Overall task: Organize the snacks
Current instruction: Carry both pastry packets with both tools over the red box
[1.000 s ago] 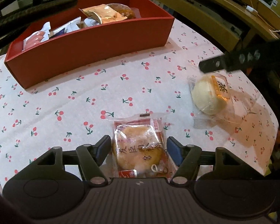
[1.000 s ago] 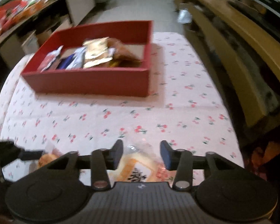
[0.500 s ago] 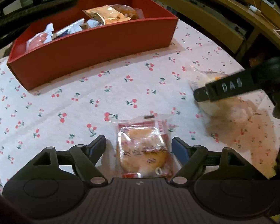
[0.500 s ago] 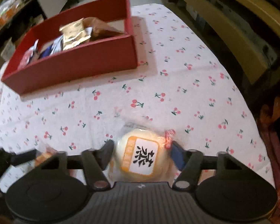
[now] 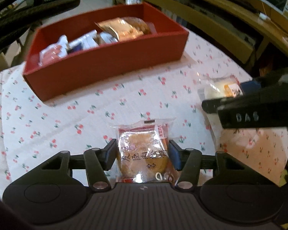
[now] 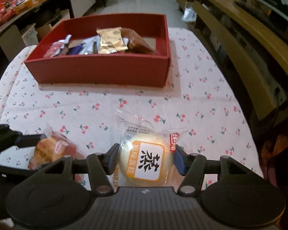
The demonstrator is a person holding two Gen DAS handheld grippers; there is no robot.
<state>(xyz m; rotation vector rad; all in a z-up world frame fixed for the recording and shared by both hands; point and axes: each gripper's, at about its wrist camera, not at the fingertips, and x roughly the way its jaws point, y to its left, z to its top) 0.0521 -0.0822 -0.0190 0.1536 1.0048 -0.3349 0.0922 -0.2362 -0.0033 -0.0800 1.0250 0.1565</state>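
Note:
My left gripper (image 5: pixel 143 156) is shut on a wrapped brown pastry (image 5: pixel 143 153) and holds it just above the cherry-print tablecloth (image 5: pixel 67 118). My right gripper (image 6: pixel 146 160) is shut on a wrapped pale round cake (image 6: pixel 146 161) with an orange-and-white label. A red box (image 6: pixel 98 69) holding several snack packets stands at the back of the table; it also shows in the left wrist view (image 5: pixel 105 65). The right gripper (image 5: pixel 259 107) with the pale cake (image 5: pixel 220 88) shows at the right of the left wrist view. The left gripper (image 6: pixel 7 136) with the pastry (image 6: pixel 48 151) shows at the left of the right wrist view.
A wooden bench or shelf frame (image 6: pixel 249 44) runs along the table's right side. A black wheel (image 5: pixel 28 13) stands behind the box on the left. A counter with goods (image 6: pixel 19 2) lies at the far left. The table edge (image 6: pixel 255 153) is close on the right.
Both grippers have closed on their snacks. The left jaws narrowed onto the pastry. The right gripper came down over the pale cake, gripped it and raised it slightly, turning to face the red box.

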